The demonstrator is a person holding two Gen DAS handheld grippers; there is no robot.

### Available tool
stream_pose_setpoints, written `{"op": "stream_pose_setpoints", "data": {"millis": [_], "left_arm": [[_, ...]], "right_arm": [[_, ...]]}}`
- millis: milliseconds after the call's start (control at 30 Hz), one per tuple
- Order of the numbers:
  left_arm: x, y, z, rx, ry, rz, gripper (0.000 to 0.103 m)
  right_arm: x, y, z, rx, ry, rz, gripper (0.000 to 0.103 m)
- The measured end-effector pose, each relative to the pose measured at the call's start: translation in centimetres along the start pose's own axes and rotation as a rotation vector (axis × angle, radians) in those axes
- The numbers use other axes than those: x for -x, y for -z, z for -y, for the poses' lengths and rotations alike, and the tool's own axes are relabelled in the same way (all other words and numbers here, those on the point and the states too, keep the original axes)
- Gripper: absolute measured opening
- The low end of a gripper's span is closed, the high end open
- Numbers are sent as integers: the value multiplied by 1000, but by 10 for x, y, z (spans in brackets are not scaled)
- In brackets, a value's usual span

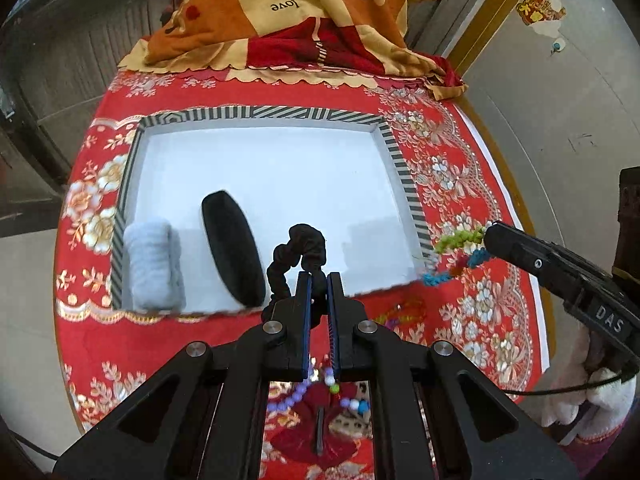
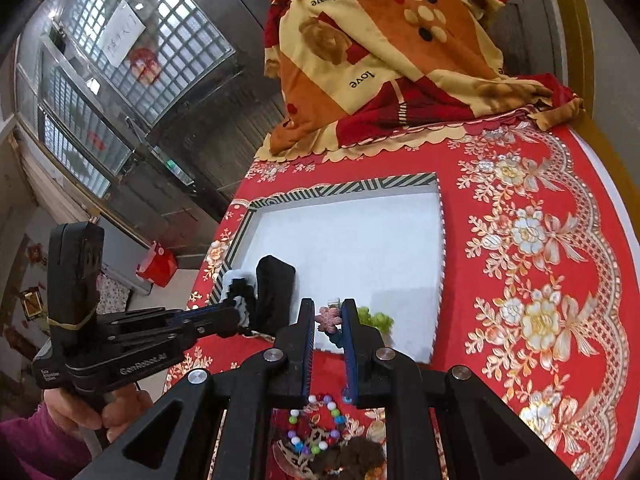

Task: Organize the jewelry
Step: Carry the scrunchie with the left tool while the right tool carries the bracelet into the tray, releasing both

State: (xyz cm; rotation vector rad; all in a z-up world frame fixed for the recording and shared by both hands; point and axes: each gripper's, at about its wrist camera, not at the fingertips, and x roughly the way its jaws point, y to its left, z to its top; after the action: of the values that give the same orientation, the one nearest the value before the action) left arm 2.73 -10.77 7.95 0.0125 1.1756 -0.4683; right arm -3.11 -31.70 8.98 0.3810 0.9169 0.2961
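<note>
The left gripper (image 1: 319,280) had its fingers (image 1: 304,300) pinched nearly together on a black fabric scrunchie (image 1: 298,258), whose ruffled loop bulged above the tips, over the near edge of the shallow tray (image 1: 404,168). The right gripper (image 2: 327,312) was clamped just as narrowly on a fuzzy multicoloured band (image 1: 460,250), green, blue and red with a pink flower-shaped piece showing between the fingers; it hung at the tray's near right corner.

The tray was rectangular, white inside, with a black-and-white striped rim. Inside it, at its near left end, lay a pale blue woolly roll (image 1: 154,264) and, just beside that, a black velvety oval piece (image 1: 234,250).

Nearer than the tray, on the red floral-embroidered desk (image 2: 540,280), lay round beaded bracelets (image 2: 316,426) in mixed colours.

A patterned blanket (image 1: 288,20) was heaped beyond the tray's far edge.
</note>
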Motion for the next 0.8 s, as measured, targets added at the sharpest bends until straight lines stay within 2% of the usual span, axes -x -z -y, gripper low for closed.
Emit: {"op": "stream_pose_setpoints", "data": {"millis": [200,367,467,600,800], "left_arm": [[-26,-18,2,-3,18,-33,6],[-48,-27,4,10,131,-95,6],[-64,-31,4,22,156,-133,6],[-87,-33,-7,64,135,-181,6],[-97,-35,-21,87,58,-176,6]], "right_arm": [[-25,-13,1,0,-2,-37,13],[-44,-14,10,-25,22,-71,13],[-57,-14,19,-46,41,-97,13],[-76,-15,31,-63,66,-130,13],[-107,-21,53,-98,105,-172,13]]}}
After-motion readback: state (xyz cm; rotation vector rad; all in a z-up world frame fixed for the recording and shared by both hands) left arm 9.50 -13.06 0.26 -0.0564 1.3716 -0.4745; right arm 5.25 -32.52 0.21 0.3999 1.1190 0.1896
